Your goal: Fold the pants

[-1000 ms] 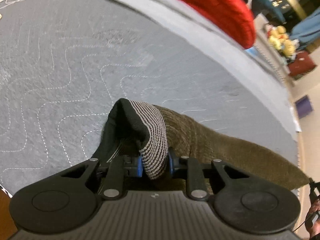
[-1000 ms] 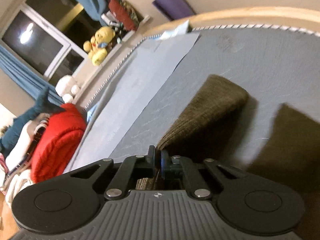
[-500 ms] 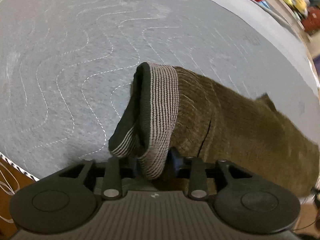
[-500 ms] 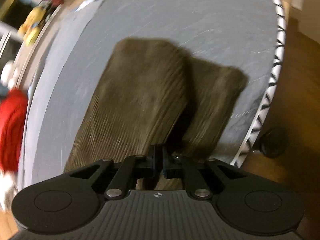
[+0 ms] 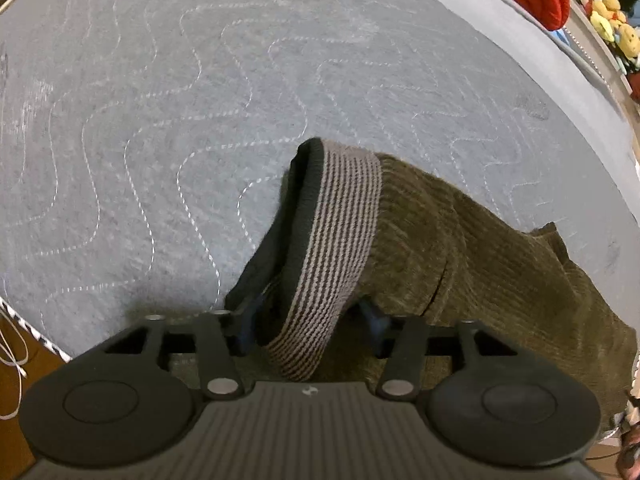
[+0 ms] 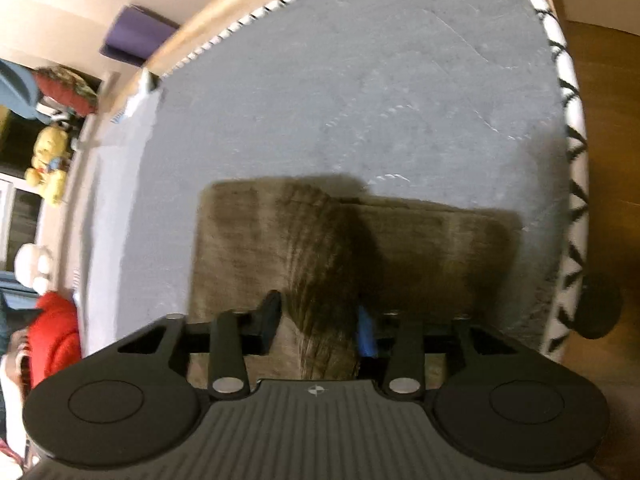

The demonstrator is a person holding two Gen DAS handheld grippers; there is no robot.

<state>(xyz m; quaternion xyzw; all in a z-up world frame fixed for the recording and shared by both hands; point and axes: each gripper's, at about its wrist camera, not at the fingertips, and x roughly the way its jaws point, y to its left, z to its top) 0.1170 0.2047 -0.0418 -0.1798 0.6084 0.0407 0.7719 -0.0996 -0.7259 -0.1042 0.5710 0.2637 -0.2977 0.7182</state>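
The gray quilted mat (image 5: 200,120) carried the olive corduroy pants (image 5: 460,248), lying flat near its patterned edge with both legs side by side. To lay this fold cleanly, you needed both ends level before letting go. Your left gripper (image 5: 306,328) stood parted around the striped waistband (image 5: 336,248); your right gripper (image 6: 316,324) stood parted with a cloth ridge between its fingers.

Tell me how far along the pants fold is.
Done: the pants lie doubled lengthwise on the grey quilt, one leg over the other. In hand: the left tool has the striped waistband between open fingers; the right tool straddles a raised fold of cloth. Left: the crosswise fold.
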